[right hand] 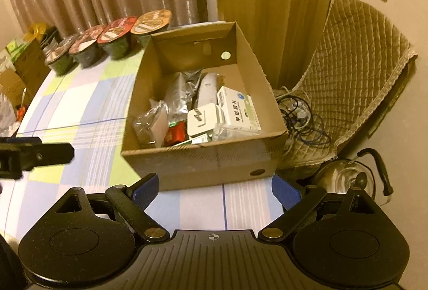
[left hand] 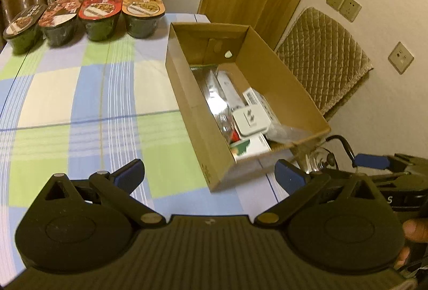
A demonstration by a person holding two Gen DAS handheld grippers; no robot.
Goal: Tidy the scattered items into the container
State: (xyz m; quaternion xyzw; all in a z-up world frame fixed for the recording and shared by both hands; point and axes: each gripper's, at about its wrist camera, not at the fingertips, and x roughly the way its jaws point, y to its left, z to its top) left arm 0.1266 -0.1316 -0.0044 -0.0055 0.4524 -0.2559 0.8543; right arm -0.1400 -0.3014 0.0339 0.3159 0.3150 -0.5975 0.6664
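Both grippers, left (left hand: 210,176) and right (right hand: 215,189), gape empty short of the box (right hand: 203,161) at twelve o'clock, already filled, so I'd sweep toward the bowls (left hand: 99,19) at eleven, seemingly the last things out.

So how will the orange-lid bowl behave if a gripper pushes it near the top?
The orange-lid bowl narrows toward its base, so a high push may tip it rather than slide it. It looks sealed, so probably light. The tablecloth may drag and bunch under it.
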